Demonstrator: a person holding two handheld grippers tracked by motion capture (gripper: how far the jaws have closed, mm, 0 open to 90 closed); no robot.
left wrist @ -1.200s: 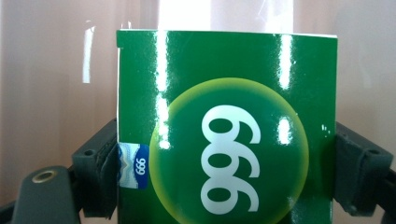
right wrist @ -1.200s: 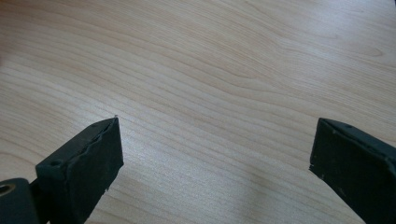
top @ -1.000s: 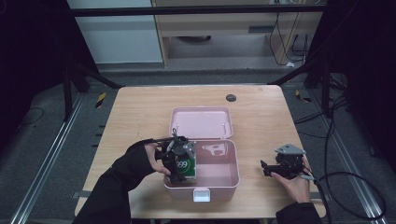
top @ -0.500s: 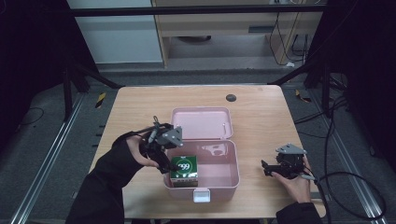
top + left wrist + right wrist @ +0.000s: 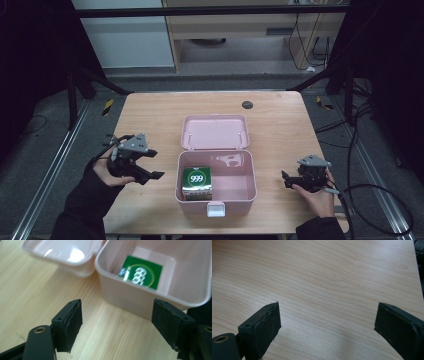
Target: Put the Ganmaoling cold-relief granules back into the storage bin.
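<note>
Resting in the front-left corner of the pink box [image 5: 247,182], the green carton [image 5: 196,180] is found just right of the left gripper [image 5: 152,169], the nearer one; both it and the right gripper [image 5: 286,180] are held wide apart, empty.

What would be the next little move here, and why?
Probably closing the lid. The green packet already lies inside the pink box, both grippers are open and empty, and the lid lies flat behind the box. The left gripper, beside the box, might reach for the lid's edge.
</note>
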